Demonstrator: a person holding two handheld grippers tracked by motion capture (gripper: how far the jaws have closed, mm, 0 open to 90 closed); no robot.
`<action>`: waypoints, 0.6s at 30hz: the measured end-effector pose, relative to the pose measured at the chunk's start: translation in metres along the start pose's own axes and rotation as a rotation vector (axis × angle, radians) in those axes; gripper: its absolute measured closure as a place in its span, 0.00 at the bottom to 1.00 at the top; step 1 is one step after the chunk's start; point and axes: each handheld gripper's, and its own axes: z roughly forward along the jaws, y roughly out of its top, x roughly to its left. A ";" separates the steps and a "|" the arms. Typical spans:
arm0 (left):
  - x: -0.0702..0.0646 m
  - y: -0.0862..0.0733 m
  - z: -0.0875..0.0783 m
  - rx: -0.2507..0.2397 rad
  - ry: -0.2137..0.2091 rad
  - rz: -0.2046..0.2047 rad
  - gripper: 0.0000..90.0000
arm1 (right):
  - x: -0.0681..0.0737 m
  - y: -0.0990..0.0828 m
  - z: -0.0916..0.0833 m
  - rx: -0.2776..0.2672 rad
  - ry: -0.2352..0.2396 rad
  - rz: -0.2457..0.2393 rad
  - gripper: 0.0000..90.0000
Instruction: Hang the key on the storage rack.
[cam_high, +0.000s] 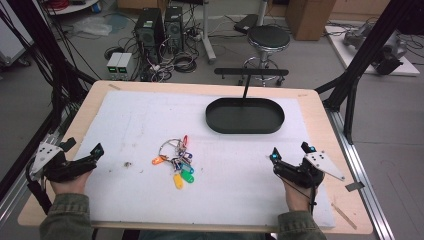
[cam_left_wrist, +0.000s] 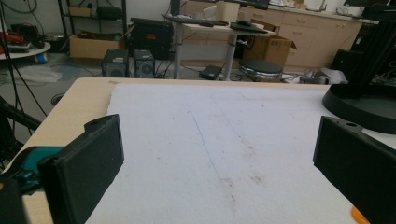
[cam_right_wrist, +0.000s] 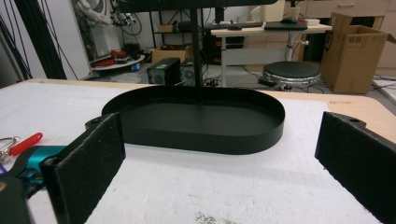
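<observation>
Currently idle | left gripper (cam_high: 82, 155) jaws spread, empty | right gripper (cam_high: 290, 156) jaws spread, empty | key bunch (cam_high: 176, 161) lies mid-mat, well short of black tray (cam_high: 245, 116) | advice: descend squarely, pinch the ring, not loose tags

A round stool (cam_high: 268, 39) and computer towers (cam_high: 159, 27) stand behind the table.

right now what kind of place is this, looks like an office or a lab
Most likely a robotics or research lab: black desktop computer towers with tangled cables stand on the grey floor, brown cardboard boxes sit beside desks, and a black metal frame surrounds the white-padded wooden table.
</observation>
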 end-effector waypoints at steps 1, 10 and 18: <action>0.000 0.000 0.000 -0.003 -0.001 -0.003 0.02 | 0.000 0.000 0.000 -0.002 -0.001 -0.005 0.01; 0.001 0.000 0.001 0.003 -0.010 -0.004 0.02 | 0.000 0.000 0.001 0.006 0.008 -0.001 0.01; 0.000 0.001 0.002 0.015 -0.018 -0.024 0.03 | 0.000 -0.001 0.001 0.016 0.008 0.012 0.01</action>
